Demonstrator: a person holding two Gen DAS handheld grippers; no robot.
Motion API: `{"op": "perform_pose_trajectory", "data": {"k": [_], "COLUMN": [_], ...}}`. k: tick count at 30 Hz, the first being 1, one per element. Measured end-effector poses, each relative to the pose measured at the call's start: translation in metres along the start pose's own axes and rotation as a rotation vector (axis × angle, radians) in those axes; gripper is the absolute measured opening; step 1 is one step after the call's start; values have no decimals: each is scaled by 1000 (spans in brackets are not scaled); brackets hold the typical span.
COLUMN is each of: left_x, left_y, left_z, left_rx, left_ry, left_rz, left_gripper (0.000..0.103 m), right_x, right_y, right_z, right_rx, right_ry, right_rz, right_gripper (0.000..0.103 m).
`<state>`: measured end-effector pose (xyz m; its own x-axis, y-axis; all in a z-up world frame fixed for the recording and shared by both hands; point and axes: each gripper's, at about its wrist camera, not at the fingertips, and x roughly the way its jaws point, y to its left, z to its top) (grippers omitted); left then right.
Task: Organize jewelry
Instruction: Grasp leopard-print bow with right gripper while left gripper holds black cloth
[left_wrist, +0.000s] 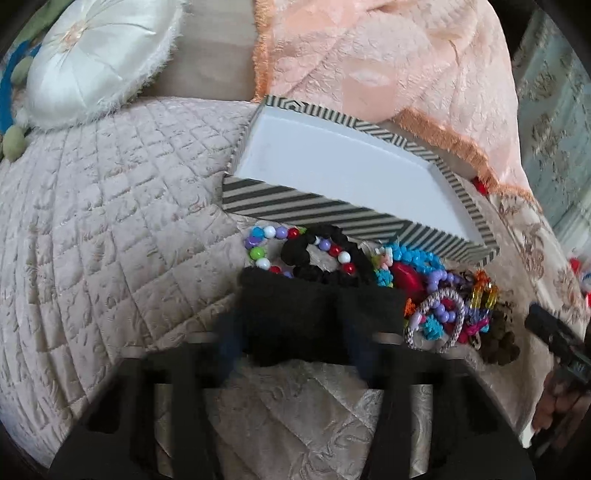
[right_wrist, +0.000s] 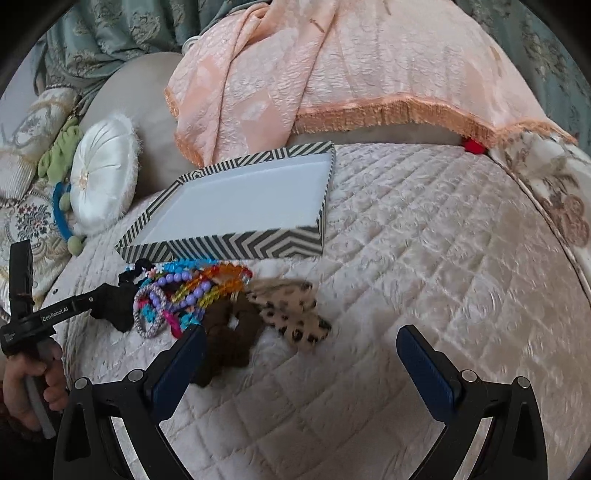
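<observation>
Left wrist view first: your left gripper (left_wrist: 314, 325) is closing its jaws on a black scrunchie (left_wrist: 295, 317), and the bunched fabric is filling the gap between the pads, so treat it as gripped; the cloth is sitting at the near edge of the jewelry pile (left_wrist: 424, 295) on the quilted bedspread (left_wrist: 110, 221); a multicoloured bead bracelet (left_wrist: 266, 243) and a second black scrunchie (left_wrist: 321, 258) are lying just beyond the fingertips, touching your catch; lift slowly and watch for beads trailing with it, because a tangled strand could drag the heap; the striped tray (left_wrist: 295, 206) is waiting empty just behind the pile, so the carry is looking short; clear its near wall before you let go.

Right wrist view next: your right gripper (right_wrist: 299, 354) is standing wide open with nothing between its fingers; the brown scrunchie (right_wrist: 229, 332) is lying just beside the left finger, partly hidden behind it, and the leopard-print scrunchie (right_wrist: 295, 314) is lying ahead between the fingers; the striped tray (right_wrist: 221, 243) is sitting just beyond the beads; you are holding the left tool at the pile's far-left side, so keep the two grippers apart while one is lifting.
</observation>
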<state>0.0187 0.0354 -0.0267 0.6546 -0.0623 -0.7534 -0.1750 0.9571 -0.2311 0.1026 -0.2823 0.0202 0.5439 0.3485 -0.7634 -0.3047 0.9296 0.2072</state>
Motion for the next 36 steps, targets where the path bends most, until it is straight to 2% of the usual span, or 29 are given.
{"op": "perform_pose_trajectory", "data": {"k": [1, 5, 12, 15, 21, 22, 23, 24, 27, 29, 30, 36], "left_x": [-1, -4, -3, -2, 1, 2, 2, 3, 4, 1, -1, -13], "left_y": [-3, -6, -5, -4, 0, 0, 0, 1, 3, 5, 5, 2], "left_z": [0, -2, -6, -6, -7, -8, -8, -8, -6, -5, -4, -2], "left_rx": [21, 43, 28, 12, -13, -12, -11, -12, -33, -37, -33, -31], "left_ry": [-7, -18, -15, -10, -7, -7, -7, -7, -5, -14, -21, -48], "left_rz": [9, 13, 24, 19, 27, 29, 33, 37, 16, -10, -12, -19], "left_gripper": [15, 13, 13, 14, 21, 23, 25, 28, 28, 15, 15, 13], "right_x": [4, 16, 19, 42, 43, 41, 40, 37, 36, 30, 25, -18], "right_y": [1, 14, 41, 42, 44, 45, 46, 45, 44, 45, 46, 58], "right_z": [3, 7, -4, -14, -17, -17, -16, -13, -12, -11, -10, -7], "right_rx": [-25, -101, -141, -148, -133, -135, -131, -119, -127, -131, -141, -234], "right_ry": [5, 40, 62, 153, 143, 125, 108, 97, 89, 68, 54, -103], "right_rz": [1, 42, 152, 103, 83, 74, 79, 108, 100, 89, 72, 4], "right_gripper": [102, 83, 79, 75, 75, 64, 40, 34, 28, 24, 23, 20]}}
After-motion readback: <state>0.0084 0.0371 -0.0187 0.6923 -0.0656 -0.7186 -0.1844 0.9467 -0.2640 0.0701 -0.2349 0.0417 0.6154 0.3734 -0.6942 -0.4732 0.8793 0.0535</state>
